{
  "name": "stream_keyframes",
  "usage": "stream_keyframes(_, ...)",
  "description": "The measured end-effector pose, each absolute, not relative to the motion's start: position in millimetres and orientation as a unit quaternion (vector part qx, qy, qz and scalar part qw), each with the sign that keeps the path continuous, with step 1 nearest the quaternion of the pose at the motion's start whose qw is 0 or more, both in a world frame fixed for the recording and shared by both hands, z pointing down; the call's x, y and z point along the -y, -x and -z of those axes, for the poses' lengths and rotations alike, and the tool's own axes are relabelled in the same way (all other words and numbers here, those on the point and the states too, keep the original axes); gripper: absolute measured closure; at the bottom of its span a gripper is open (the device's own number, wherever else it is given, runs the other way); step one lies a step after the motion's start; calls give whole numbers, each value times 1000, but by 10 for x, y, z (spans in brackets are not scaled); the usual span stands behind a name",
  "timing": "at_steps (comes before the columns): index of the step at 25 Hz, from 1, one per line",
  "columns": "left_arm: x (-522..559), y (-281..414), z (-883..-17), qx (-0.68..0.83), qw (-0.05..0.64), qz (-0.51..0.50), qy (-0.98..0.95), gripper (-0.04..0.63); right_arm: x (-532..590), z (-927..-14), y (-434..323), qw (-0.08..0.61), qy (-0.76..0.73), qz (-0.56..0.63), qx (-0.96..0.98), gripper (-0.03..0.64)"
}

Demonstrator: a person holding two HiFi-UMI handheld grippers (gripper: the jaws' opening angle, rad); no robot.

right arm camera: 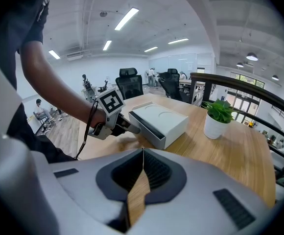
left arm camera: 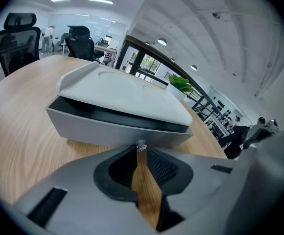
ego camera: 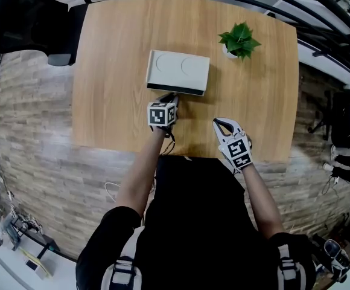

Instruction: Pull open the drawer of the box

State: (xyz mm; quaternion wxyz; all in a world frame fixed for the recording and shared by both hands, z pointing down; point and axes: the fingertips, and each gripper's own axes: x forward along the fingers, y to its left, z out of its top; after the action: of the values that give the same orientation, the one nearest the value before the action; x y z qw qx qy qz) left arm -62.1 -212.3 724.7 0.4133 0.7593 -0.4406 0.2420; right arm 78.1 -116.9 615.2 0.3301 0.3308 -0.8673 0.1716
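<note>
A pale grey box (ego camera: 178, 70) lies in the middle of the wooden table (ego camera: 114, 101). Its drawer (left arm camera: 117, 131) stands a little way out at the front, with a dark gap under the lid (left arm camera: 127, 94). My left gripper (left arm camera: 141, 151) is shut on the small metal knob (left arm camera: 141, 145) at the middle of the drawer front. From the head view that left gripper (ego camera: 170, 96) touches the box's near side. My right gripper (ego camera: 222, 123) hovers above the table right of it, apart from the box. In its own view the right gripper (right arm camera: 143, 152) is shut with nothing between its jaws.
A potted green plant (ego camera: 240, 40) stands at the back right of the table, right of the box. Black office chairs (ego camera: 36, 20) sit off the table's far left corner. The table's near edge (ego camera: 181, 156) runs just in front of the person's body.
</note>
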Motion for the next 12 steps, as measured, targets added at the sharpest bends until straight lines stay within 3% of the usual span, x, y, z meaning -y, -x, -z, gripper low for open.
stream_keyframes(12, 1948, 634, -7242, 443, 416, -241, -757, 515, 1069, -6176, -796, 331, -330, -172, 867, 592)
